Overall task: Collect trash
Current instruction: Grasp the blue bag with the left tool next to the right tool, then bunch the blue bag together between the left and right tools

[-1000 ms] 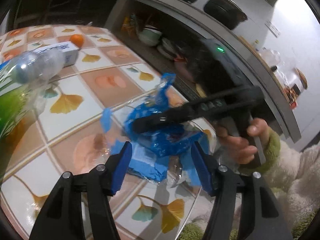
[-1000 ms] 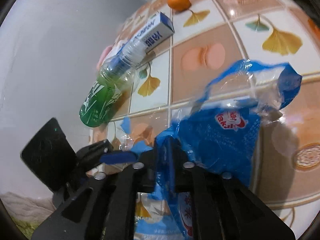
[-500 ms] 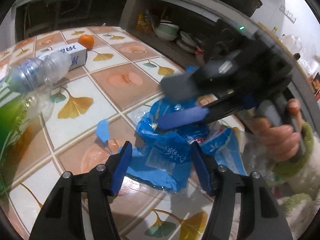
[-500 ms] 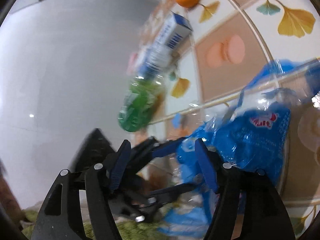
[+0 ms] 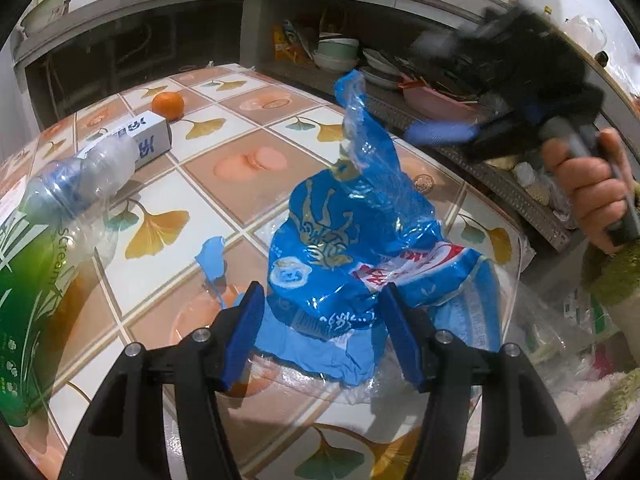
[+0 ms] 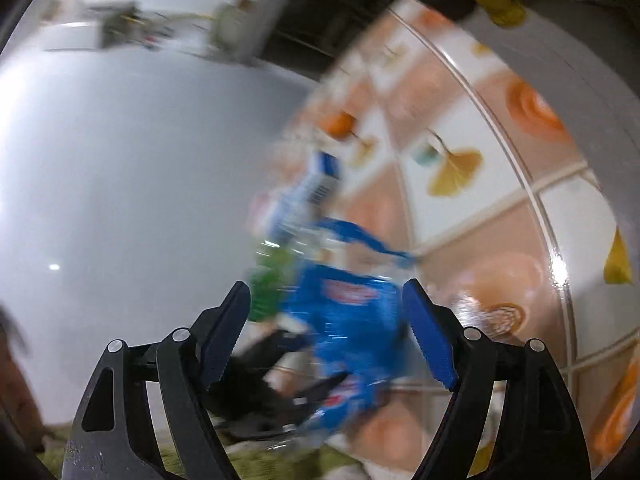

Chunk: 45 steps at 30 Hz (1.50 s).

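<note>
Left tongs (image 5: 322,334) are wide open, holding nothing. The blue plastic bag (image 5: 360,240) sits crumpled btwn the blue pads, w/ gaps showing on both sides. It rests on the tiled surface (image 5: 248,184) near its front edge, one torn strip sticking up. A small blue scrap (image 5: 212,258) lies just left of the bag, apart from it.

Right tongs (image 6: 326,338) are also spread wide and empty. In the left view they hang up at the right, well clear of the bag, w/ the hand (image 5: 592,188) wrapped round the grip.

Farther left, a clear bottle (image 5: 52,232) w/ a green label lies on its side. Beyond its cap end is a small white carton (image 5: 138,138), then an orange (image 5: 168,104) toward the back.

Progress, as a guess: early. Bag, scrap, bottle and probably the carton are all uncollected, and no bin is visible anywhere. Nothing is gripped yet, so the bag looks like the next pick.

Hard to read: right wrist view is badly motion-blurred, so the bag and bottle are just smears there. The bottle's base is cut off at the frame edge. Clear film under and right of the bag is hard to tell from glare. Shelf clutter behind is too dark to sort out.
</note>
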Motion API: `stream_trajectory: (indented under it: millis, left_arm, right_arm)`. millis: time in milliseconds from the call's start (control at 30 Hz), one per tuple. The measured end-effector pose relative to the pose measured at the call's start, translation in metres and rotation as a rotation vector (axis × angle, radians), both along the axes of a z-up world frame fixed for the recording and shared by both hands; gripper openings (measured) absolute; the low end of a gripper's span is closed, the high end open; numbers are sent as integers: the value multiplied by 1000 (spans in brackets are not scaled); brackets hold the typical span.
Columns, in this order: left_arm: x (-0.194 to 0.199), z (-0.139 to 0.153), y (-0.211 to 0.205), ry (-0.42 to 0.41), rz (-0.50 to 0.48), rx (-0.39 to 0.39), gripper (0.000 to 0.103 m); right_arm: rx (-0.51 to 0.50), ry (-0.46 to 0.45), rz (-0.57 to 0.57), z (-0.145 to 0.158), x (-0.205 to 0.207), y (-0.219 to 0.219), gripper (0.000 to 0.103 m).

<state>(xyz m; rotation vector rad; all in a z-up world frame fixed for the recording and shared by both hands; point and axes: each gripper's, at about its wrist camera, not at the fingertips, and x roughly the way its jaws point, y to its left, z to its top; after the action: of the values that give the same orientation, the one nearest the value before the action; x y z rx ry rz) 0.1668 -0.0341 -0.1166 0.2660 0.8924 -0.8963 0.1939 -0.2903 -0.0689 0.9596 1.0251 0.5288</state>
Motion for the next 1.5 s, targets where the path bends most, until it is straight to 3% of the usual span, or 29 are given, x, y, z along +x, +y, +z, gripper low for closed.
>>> stream_trajectory:
  millis: [133, 267, 367, 567, 733, 933, 1133, 1333, 1400, 1500]
  left_arm:
    - [-3, 0, 0, -23, -1, 8, 58]
    - [-3, -1, 1, -23, 1, 5, 58]
    - [-3, 0, 3, -20, 1, -1, 58]
    - [1, 0, 5, 3, 4, -22, 58]
    - [13, 1, 16, 97, 28, -110, 59]
    - [21, 2, 36, 171, 68, -167, 59]
    - [29, 3, 65, 212, 129, -211, 62]
    - [32, 22, 96, 228, 158, -377, 75]
    - [31, 26, 93, 215, 141, -384, 79]
    - [27, 20, 74, 204, 106, -305, 79]
  right_arm:
    - [15, 90, 35, -28, 20, 11, 54]
    - [103, 110, 109, -40, 28, 25, 10]
    - [142, 54, 161, -32, 17, 34, 4]
    - [101, -27, 276, -13, -13, 46, 2]
    - [-55, -48, 395, -9, -29, 74, 2]
    - [-139, -55, 393, -11, -25, 76, 3]
    - [-293, -70, 428, -12, -34, 87, 4]
    - [-491, -89, 454, -12, -39, 109, 5]
    - [-536, -99, 459, -11, -41, 114, 6]
    - [-565, -104, 456, -11, -42, 117, 9]
